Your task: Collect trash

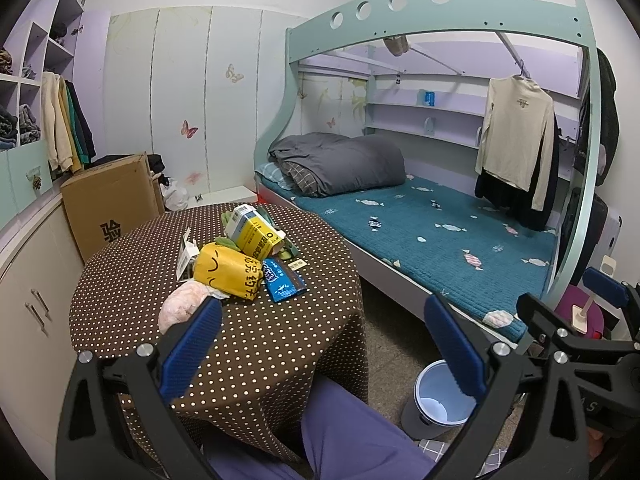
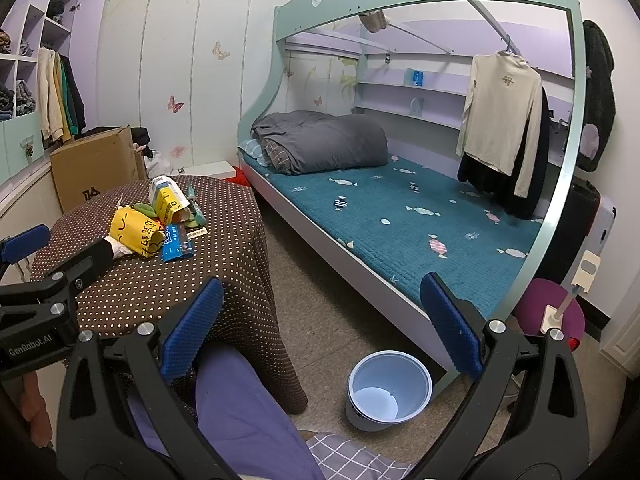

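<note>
Hovering with both grippers spread wide and empty, I judge collecting has not started: my left gripper (image 1: 322,344) faces the wrapper pile (image 1: 240,256) at eleven o'clock on the dotted table (image 1: 280,344), my right gripper (image 2: 320,328) looks over the bin (image 2: 390,390) at five o'clock on the floor. Next move calls for reaching the yellow bag (image 1: 224,270), nearest me, and closing on it.

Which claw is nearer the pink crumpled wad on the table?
Left. The left claw has one finger just beside the pink wad; the right claw hangs off the table's edge, above the floor.
</note>
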`<state>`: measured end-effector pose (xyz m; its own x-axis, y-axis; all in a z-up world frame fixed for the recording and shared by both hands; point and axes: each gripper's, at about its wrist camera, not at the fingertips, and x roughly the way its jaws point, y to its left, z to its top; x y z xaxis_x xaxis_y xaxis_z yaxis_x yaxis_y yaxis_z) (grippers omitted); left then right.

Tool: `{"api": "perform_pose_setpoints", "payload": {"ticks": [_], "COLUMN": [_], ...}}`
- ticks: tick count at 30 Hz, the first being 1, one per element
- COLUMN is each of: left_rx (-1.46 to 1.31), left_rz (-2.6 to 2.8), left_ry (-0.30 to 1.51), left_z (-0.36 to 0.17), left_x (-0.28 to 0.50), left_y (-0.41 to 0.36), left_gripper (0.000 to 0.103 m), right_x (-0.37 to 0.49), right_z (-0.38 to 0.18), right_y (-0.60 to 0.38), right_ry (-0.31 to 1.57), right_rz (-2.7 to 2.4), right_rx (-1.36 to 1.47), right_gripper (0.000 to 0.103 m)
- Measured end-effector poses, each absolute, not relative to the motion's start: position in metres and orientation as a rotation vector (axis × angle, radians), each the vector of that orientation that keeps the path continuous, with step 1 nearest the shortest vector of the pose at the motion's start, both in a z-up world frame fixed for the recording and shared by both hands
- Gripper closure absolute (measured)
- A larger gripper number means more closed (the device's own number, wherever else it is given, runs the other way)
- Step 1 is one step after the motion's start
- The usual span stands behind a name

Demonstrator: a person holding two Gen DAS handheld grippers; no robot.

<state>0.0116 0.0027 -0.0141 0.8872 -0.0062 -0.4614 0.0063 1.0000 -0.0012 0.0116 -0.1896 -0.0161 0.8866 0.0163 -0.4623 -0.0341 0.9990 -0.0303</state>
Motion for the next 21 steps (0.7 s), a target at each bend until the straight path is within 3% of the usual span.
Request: {"api": "perform_pose_setpoints", "payload": {"ticks": [21], "left_rx": [-0.075], "left_rz": [0.105], "left_ry": [0.632], "left_z": [-0.048], "left_x": [0.053], "left_y": [0.067], "left_gripper": [0.004], "right_x": [0.076], "right_z": [-0.041], "right_y": [-0.125], "right_ry": [0.643], "right_rz": [0.156], "right_rx": [-0.090], "right_gripper": [0.006]}}
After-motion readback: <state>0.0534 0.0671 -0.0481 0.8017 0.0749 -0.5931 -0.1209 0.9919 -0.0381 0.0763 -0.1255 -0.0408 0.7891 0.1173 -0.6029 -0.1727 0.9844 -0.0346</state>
